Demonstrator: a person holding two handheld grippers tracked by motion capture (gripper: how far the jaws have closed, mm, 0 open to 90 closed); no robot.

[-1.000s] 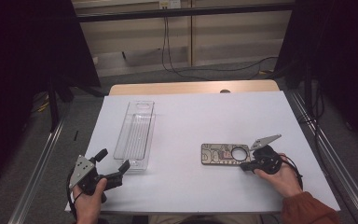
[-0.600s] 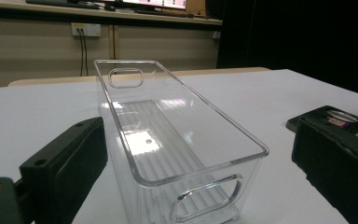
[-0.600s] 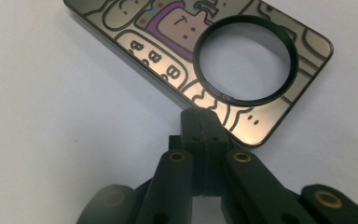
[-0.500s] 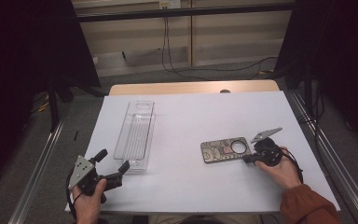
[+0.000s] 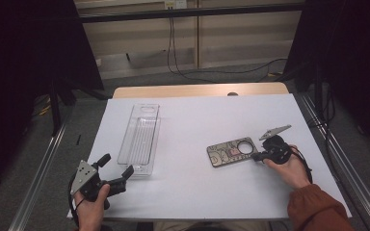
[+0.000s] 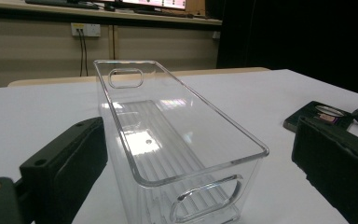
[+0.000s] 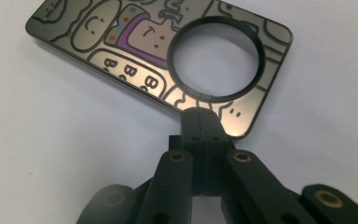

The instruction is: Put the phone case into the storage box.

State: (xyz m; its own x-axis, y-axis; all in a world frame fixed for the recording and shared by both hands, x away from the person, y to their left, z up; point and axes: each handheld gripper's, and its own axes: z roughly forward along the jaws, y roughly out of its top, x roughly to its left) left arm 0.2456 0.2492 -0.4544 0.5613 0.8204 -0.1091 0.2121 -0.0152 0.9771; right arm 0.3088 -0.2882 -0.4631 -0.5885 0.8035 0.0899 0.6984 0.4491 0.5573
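Left gripper [image 5: 118, 174] sits spread wide at the counter's [image 5: 192, 192] near-left corner, and the right gripper [image 7: 199, 122] is clamped on the phone case [image 5: 232, 152] toward the right edge. Keep that pinch firm and the case level going over. One case, one clear bin [image 5: 139, 137] mid-left.

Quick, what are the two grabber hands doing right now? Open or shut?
Left gripper: open, holding nothing, jaws apart just before the clear plastic bin.
Right gripper: shut on the edge of the phone case.
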